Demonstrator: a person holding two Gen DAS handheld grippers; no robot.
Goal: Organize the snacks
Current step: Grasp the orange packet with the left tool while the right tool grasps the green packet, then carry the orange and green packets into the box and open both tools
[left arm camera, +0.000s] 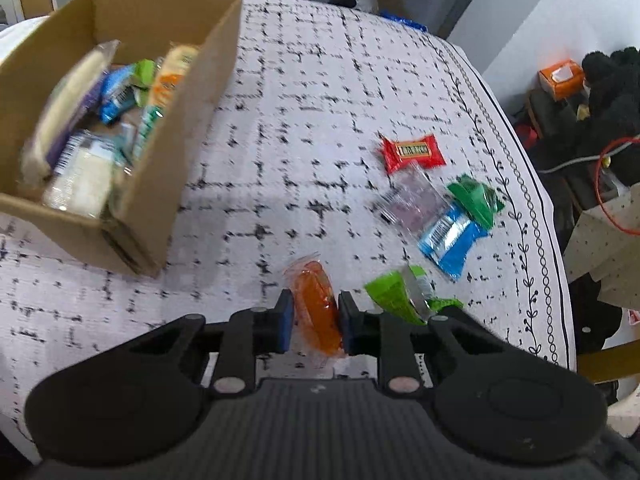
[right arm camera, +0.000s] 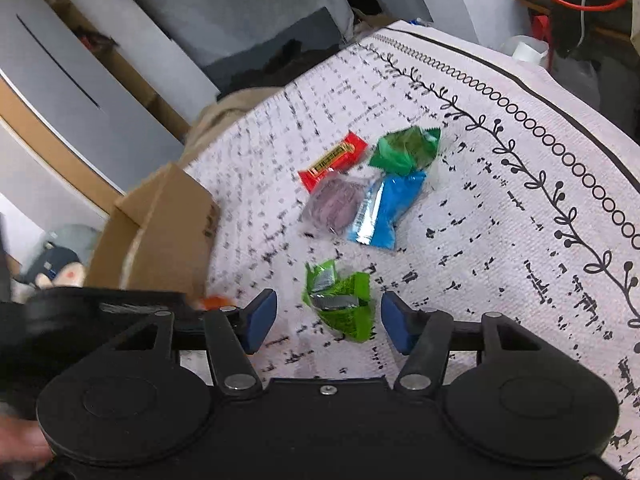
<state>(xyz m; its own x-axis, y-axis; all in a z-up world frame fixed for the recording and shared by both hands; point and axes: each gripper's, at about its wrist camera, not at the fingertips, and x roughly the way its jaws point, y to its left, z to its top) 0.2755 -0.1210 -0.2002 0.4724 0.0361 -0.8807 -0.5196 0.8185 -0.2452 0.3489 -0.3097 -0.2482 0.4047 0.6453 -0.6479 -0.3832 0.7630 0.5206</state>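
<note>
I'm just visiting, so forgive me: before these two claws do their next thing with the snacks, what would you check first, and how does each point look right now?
1. Left gripper clamped on the orange snack: ok.
2. Right gripper straddles the light green packet, pads not touching it: ok.
3. Cardboard box has room left: cannot tell.
4. Red, blue and dark green snacks lying on the tablecloth: not ok.
</note>
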